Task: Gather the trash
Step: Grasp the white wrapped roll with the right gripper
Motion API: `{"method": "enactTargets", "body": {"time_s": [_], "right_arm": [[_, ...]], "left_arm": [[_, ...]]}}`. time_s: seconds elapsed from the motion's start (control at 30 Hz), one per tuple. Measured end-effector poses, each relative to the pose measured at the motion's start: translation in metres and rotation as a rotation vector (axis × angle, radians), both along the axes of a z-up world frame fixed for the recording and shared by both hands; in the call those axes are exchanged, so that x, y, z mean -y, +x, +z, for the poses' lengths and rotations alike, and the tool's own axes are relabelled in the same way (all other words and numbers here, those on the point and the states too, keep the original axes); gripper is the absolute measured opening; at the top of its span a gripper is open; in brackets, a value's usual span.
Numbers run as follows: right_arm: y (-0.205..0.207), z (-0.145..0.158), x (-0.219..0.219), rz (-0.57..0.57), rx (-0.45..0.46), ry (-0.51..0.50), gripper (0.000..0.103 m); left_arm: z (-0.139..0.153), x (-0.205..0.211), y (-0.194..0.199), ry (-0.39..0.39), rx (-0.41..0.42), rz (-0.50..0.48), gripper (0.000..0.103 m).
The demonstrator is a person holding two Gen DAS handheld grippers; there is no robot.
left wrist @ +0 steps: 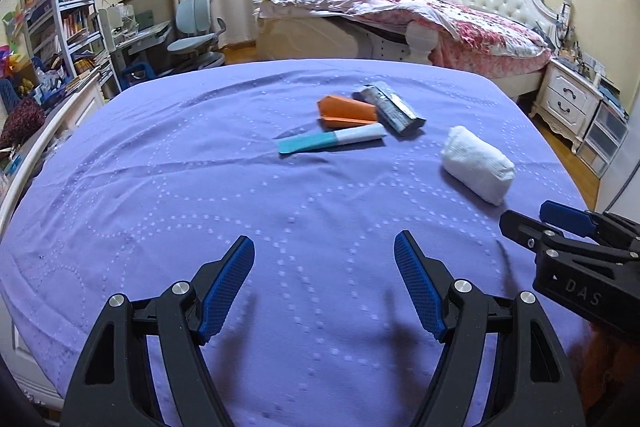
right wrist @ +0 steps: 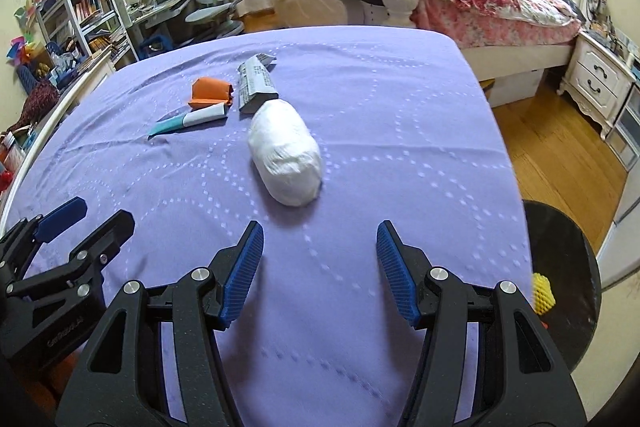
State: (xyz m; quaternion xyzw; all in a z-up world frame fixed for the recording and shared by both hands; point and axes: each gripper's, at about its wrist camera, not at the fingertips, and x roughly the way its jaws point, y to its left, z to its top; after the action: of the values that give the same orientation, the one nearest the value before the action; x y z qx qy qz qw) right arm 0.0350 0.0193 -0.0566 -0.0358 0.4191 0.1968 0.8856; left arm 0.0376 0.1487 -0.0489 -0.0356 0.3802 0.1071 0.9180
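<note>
Both grippers spread, nothing between the fingers, over the purple bedsheet [left wrist: 160,155]

Left gripper [left wrist: 324,279] jaws wide apart, empty, above bare sheet; right gripper [right wrist: 320,259] jaws apart, empty, pointing at the white wad [right wrist: 286,157], well short of it; landmark = white wad: grey printed wrapper [right wrist: 254,85] just beyond it, touching or nearly so, can't tell; orange packet [right wrist: 210,91] beyond and to its left, beside the wrapper; teal-and-white packet [right wrist: 188,121] left of the wad, just in front of the orange one; black round bin [right wrist: 568,291] off the sheet's edge to the wad's right, yellow foam net [right wrist: 542,293] inside it; all four pieces lying flat on the sheet.
</note>
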Motion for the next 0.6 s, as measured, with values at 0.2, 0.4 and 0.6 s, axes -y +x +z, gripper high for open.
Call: {"method": "enactTargets", "body": {"time_s": [0.2, 0.4, 0.6], "right_arm": [[0.017, 0.000, -0.023, 0.010, 0.010, -0.022, 0.058], [0.033, -0.001, -0.036, 0.022, 0.009, -0.047, 0.045], [0.040, -0.002, -0.031, 0.009, 0.002, -0.034, 0.039]], "left_arm": [[-0.001, -0.019, 0.008, -0.016, 0.003, 0.030, 0.073], [-0.001, -0.025, 0.017, -0.023, -0.009, 0.012, 0.075], [-0.002, -0.028, 0.033, -0.021, -0.019, -0.003, 0.076]]}}
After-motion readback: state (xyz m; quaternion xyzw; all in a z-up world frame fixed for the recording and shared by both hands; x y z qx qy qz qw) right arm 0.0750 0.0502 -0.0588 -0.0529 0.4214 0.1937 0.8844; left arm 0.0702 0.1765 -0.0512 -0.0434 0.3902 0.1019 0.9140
